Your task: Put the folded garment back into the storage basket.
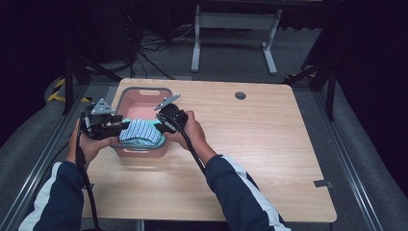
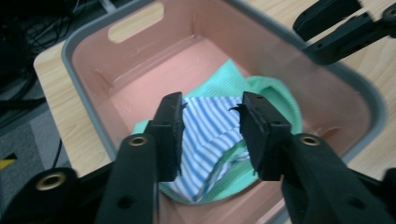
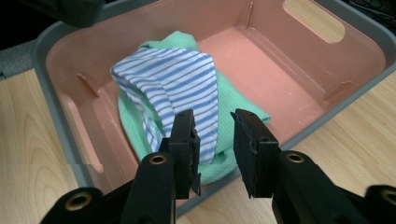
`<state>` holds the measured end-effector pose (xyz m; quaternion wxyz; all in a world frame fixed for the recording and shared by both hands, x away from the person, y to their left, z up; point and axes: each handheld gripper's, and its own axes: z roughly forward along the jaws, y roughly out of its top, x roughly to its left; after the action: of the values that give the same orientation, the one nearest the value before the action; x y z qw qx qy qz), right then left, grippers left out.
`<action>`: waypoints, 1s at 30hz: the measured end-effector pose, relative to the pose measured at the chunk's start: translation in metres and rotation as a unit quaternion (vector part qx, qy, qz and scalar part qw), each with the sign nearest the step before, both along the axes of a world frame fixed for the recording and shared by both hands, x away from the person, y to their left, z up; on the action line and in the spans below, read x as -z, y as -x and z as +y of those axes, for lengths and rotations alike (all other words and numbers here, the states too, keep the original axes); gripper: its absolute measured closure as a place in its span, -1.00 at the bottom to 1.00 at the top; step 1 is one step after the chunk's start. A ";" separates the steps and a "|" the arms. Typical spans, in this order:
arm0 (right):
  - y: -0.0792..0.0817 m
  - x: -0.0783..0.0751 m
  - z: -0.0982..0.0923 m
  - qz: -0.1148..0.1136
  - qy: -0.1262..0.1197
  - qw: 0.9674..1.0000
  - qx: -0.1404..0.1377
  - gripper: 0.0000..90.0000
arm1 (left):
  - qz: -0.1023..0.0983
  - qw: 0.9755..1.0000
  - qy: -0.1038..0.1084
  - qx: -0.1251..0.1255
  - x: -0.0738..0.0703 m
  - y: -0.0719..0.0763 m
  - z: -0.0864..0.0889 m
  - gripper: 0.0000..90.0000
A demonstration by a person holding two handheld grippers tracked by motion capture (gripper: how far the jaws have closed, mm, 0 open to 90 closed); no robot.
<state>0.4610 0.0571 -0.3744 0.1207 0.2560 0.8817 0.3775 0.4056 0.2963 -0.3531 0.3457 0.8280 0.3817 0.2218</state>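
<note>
Pink plastic bin (image 1: 144, 96), grey rim, sat at the table's (image 1: 250, 144) far left. Inside it: one blue-and-white striped cloth (image 1: 140, 131) folded on top of one green cloth (image 3: 238, 105), both bunched toward the bin's near end. So the count was one bin, two cloths, two grippers.

You held the left gripper (image 2: 211, 135) with its jaws apart, straddling the striped cloth over the bin, nothing pinched. The right gripper (image 3: 214, 149) hung at the bin's near right edge, jaws likewise apart, close to the striped fold (touching or not, I couldn't tell).

The step looked like placing or tidying the cloths in the bin. To do it well, you'd have wanted to keep both sets of jaws clear of the fabric when lifting away so the striped cloth didn't snag and unfold, and pull straight up rather than sideways, since the bin wall was close by.
</note>
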 end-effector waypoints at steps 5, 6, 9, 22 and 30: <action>0.005 -0.003 -0.011 -0.011 0.004 1.000 -0.009 0.45 | -0.012 1.000 0.005 -0.009 -0.001 0.009 -0.005 0.06; 0.005 -0.004 -0.014 -0.013 0.003 1.000 -0.012 0.42 | -0.016 1.000 0.011 -0.010 0.000 0.011 -0.006 0.01; 0.007 -0.007 -0.024 -0.015 -0.003 1.000 -0.009 0.35 | -0.027 0.999 0.014 -0.011 0.001 0.014 -0.011 -0.14; 0.017 -0.014 -0.073 -0.041 0.017 0.999 0.017 0.06 | -0.050 0.999 0.009 0.015 -0.003 0.034 -0.047 -0.37; 0.028 -0.016 -0.100 -0.058 0.036 0.997 0.031 -0.09 | -0.049 0.998 -0.006 0.036 -0.002 0.042 -0.068 -0.42</action>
<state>0.4333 -0.0433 -0.3585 0.1921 0.2565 0.8778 0.3561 0.3639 0.2284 -0.3513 0.3670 0.8311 0.3333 0.2522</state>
